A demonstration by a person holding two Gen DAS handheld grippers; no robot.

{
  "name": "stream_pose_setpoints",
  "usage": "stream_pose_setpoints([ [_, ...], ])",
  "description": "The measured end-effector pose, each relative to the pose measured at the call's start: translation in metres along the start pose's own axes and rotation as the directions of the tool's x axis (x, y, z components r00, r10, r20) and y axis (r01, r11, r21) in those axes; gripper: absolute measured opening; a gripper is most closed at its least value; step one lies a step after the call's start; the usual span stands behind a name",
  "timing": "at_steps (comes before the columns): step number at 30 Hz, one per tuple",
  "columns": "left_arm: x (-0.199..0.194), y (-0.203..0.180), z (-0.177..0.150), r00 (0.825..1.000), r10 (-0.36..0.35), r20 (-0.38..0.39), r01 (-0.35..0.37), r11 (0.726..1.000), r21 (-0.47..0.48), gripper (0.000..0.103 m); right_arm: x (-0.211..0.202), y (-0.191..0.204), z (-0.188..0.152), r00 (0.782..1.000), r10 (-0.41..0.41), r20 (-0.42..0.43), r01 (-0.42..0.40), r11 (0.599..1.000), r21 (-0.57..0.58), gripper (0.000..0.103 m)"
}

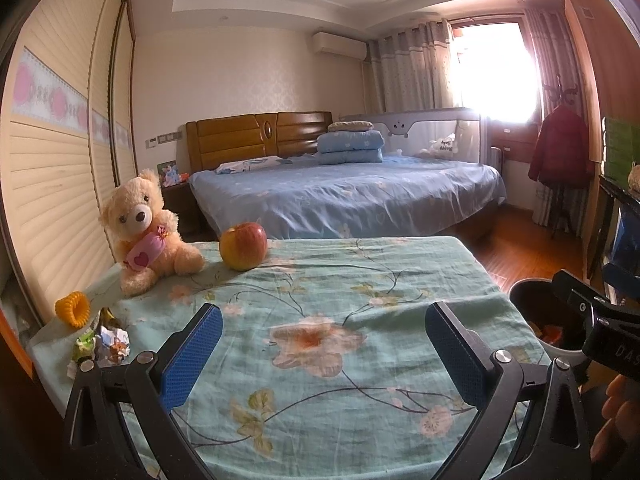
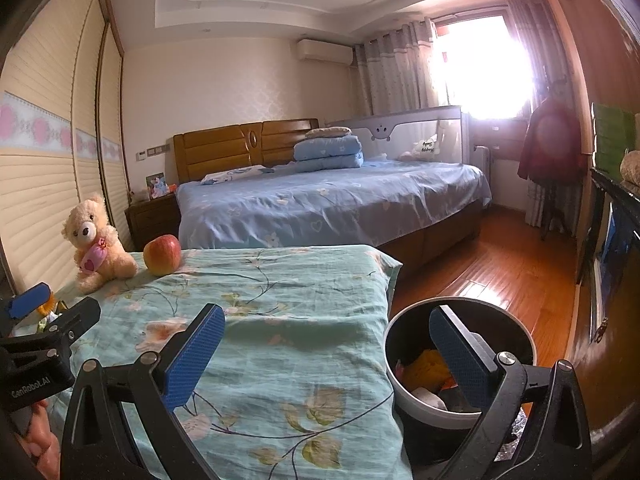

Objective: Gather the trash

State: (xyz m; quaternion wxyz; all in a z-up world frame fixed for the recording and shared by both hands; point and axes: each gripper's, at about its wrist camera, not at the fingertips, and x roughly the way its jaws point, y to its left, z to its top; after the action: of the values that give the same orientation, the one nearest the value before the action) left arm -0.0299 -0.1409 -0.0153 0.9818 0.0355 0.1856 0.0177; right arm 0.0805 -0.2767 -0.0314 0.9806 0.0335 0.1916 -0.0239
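Trash (image 1: 105,342): crumpled wrappers at your table's (image 1: 320,320) left edge.
Bin (image 2: 460,360): holds scraps already.
Left gripper (image 1: 324,344): released, empty.
Right gripper (image 2: 328,352): released, empty.

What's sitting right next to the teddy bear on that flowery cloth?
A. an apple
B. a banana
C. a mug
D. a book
A: a red-yellow apple stands on the floral cloth just beside the teddy bear, as the right wrist view also shows.
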Motion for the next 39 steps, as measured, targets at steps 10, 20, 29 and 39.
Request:
stream_pose_setpoints([
  [10,-0.0001,0.0007,-0.0007,1.0,0.011,-0.002,-0.011,1.0,0.002,0.102,0.0003,-0.0005,0.0016,1.0,0.003,0.0,-0.003,1.0,-0.001,0.103],
  [20,-0.0014,-0.0012,-0.0023,1.0,0.009,0.01,-0.009,1.0,0.015,0.102,0.0006,0.0006,0.0024,1.0,0.002,-0.004,-0.002,1.0,-0.002,0.103],
  [29,-0.0027,0.0003,-0.0021,1.0,0.004,0.014,-0.004,1.0,0.016,0.102,0.0002,0.0,0.0024,1.0,0.003,0.0,-0.003,1.0,-0.003,0.103],
  [39,-0.0025,0.0001,-0.0018,1.0,-0.005,0.009,0.005,1.0,0.016,0.102,-0.0011,-0.0003,0.0029,1.0,0.003,0.0,-0.003,1.0,0.005,0.103],
])
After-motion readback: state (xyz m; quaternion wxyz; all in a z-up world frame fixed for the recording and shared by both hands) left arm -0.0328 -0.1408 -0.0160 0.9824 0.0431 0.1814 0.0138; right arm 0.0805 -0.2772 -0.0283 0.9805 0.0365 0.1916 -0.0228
